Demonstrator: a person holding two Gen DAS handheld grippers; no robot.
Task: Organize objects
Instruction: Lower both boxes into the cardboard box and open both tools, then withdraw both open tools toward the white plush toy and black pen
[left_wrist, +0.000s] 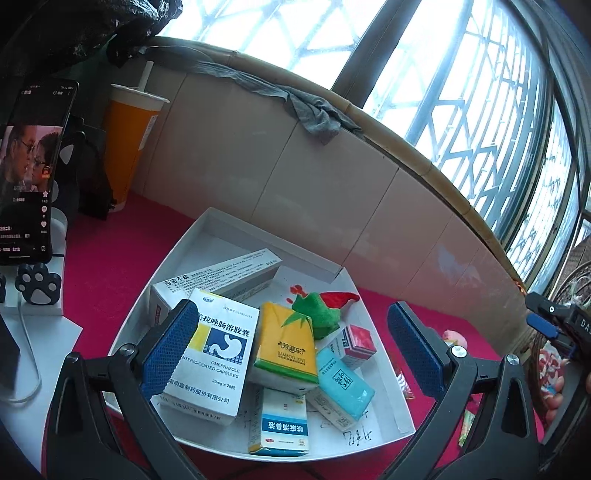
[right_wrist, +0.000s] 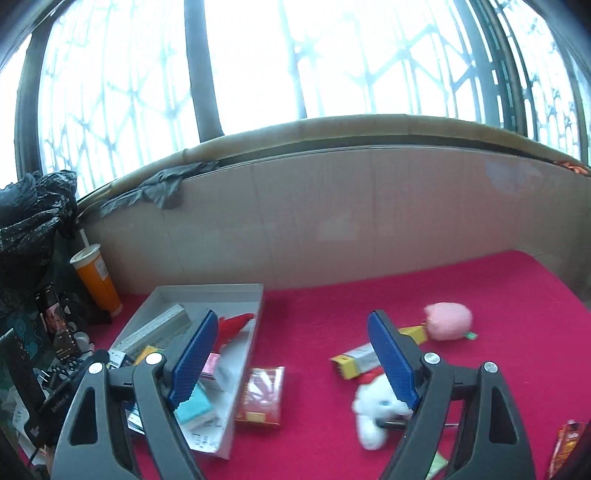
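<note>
Blue pads (left_wrist: 173, 343) of the left gripper (left_wrist: 291, 350) are spread wide and empty over the tray (left_wrist: 402, 417), where the omeprazole box (left_wrist: 214, 354), tissue packs (left_wrist: 286, 343) and small cartons are already gathered, apparently as the collecting place. Over the red cloth (right_wrist: 480, 280), the right gripper (right_wrist: 288, 365) is also held apart and empty. Unsorted things lie ahead: a red packet (right_wrist: 260, 397) touching the tray, a white plush (right_wrist: 373, 413) and a pink plush (right_wrist: 448, 320).

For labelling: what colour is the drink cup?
Orange cup with a white lid; clearest in left wrist view.
</note>
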